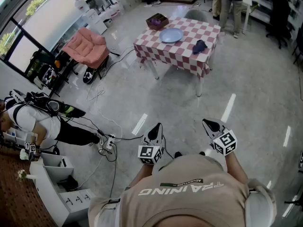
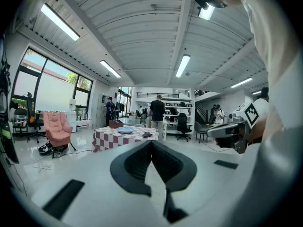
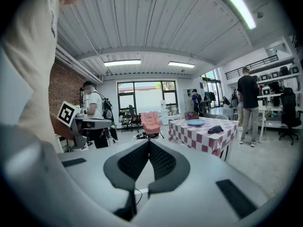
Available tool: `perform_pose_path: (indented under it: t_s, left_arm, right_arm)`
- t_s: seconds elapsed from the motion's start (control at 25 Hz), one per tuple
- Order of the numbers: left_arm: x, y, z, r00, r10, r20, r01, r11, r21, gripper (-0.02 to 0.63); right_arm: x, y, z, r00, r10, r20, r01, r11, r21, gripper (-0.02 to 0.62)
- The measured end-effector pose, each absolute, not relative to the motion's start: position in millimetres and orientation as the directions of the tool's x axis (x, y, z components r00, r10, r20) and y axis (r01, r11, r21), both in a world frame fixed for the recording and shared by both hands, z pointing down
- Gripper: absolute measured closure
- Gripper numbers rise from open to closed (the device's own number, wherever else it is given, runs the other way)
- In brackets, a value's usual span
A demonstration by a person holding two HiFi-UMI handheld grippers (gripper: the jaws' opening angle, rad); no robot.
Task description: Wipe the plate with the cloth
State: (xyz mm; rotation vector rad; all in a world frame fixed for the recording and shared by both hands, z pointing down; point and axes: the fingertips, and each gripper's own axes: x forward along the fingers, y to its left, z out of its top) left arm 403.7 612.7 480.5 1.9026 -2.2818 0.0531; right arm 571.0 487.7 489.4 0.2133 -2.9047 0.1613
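Blue plate and dark cloth wait far off at twelve o'clock; my left gripper and right gripper are closed, empty, nothing wiped.

People at my one o'clock are cut off by the top edge. The folds of the cloth and what fills the box are too small to tell.

Floor lay open up to the checkered table, cables and pink armchair off left; on top, only plate, cloth and basket obstructed.
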Motion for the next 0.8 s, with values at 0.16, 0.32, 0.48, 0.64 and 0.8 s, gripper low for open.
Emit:
perform_pose_path:
  t_s: [0.16, 0.32, 0.48, 0.64, 0.8]
  left_arm:
    - [400, 611, 479, -0.182, -0.972, 0.146, -0.978, 0.195, 0.075, 0.591]
    - [394, 607, 478, -0.201, -0.97, 0.133, -0.973, 0.213, 0.085, 0.591]
    - [393, 606, 479, -0.196, -0.97, 0.142, -0.975, 0.208, 0.079, 0.591]
    - [384, 607, 483, -0.202, -0.967, 0.154, -0.973, 0.216, 0.081, 0.591]
    - [374, 609, 486, -0.201, -0.965, 0.17, -0.973, 0.218, 0.082, 0.591]
  right_arm:
    - [571, 485, 488, -0.963, -0.134, 0.234, -0.16, 0.982, -0.096, 0.578]
    - [574, 479, 488, -0.958, -0.163, 0.235, -0.188, 0.978, -0.086, 0.578]
    - [573, 476, 490, -0.954, -0.166, 0.248, -0.19, 0.979, -0.074, 0.577]
    - [564, 475, 490, -0.955, -0.158, 0.253, -0.184, 0.98, -0.082, 0.577]
    - [555, 469, 484, -0.953, -0.198, 0.227, -0.223, 0.971, -0.086, 0.577]
